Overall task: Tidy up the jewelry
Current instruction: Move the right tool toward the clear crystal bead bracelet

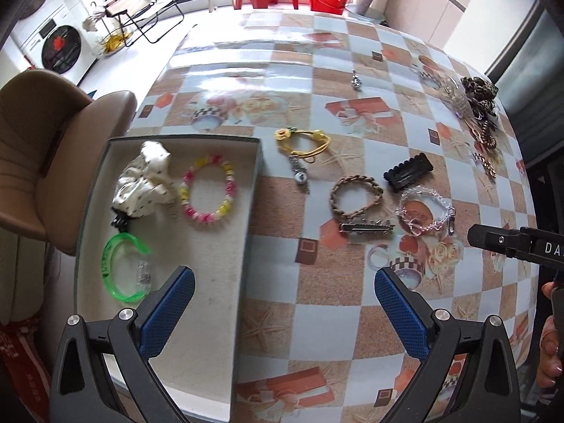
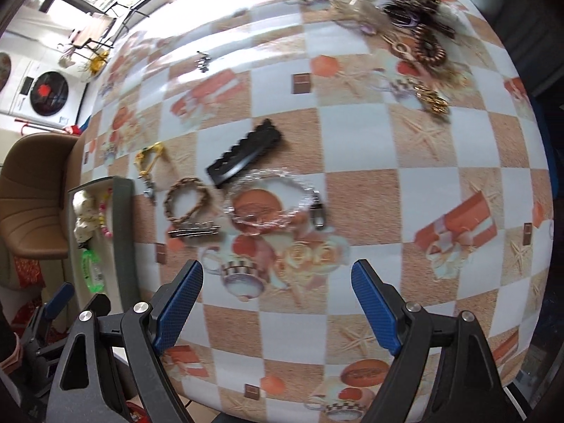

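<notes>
Bright window daylight glares off the tablecloth (image 1: 246, 56); right view motion-blurred

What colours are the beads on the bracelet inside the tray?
Pink, yellow and white beads, clearest in the left wrist view.

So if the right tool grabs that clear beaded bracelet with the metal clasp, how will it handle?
The clear bracelet will probably go floppy: its beads lie in a loose, uneven loop. The metal clasp would likely dangle as the heavy end. The beads look glossy, so they may slip between the open right tool's pads.
</notes>
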The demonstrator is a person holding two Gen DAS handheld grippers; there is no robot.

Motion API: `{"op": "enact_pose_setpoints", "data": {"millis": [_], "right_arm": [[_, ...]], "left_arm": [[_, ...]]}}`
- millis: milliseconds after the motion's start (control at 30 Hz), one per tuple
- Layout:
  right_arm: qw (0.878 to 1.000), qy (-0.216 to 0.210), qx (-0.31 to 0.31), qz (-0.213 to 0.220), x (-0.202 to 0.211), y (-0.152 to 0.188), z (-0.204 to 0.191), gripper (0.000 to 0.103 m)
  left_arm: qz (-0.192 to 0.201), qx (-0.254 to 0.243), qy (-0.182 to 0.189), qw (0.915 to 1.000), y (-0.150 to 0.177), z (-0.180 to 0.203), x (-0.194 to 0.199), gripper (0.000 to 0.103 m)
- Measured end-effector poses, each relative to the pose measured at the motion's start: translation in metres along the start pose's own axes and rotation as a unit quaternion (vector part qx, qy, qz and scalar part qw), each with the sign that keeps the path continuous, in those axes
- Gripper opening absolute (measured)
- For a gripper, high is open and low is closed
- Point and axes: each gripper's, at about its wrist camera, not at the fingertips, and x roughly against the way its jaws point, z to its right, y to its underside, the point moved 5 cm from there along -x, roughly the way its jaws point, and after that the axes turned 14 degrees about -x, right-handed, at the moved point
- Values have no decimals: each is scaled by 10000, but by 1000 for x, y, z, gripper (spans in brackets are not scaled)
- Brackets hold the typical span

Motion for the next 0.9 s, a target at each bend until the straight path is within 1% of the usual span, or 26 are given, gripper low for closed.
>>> {"op": "enact_pose_setpoints", "data": {"millis": [233, 433, 533, 600, 700, 833, 900], "right_arm": [[9997, 226, -59, 33, -11, -12, 19, 88], [9994, 336, 25, 65, -23, -23, 23, 88], [9991, 377, 166, 80, -31, -28, 19, 78], [9987, 409, 282, 105, -36, -32, 17, 70], [9981, 425, 423, 135, -43, -38, 13, 62], [9970, 450, 615, 153, -52, -44, 7, 59], [9951, 509, 817, 242, -54, -46, 0, 57]], "left_arm": [[-26, -222, 24, 9997, -23, 16, -19, 103], [-64, -500, -11, 9987, -43, 31, -40, 103], [-119, -559, -62, 9983, -50, 34, -52, 103], [-146, -577, -90, 9982, -53, 35, -59, 103], [-174, -636, -79, 9978, -58, 37, -69, 103], [-178, -734, -55, 9971, -63, 41, -81, 103], [-170, -798, -20, 9967, -66, 43, -88, 103]]}}
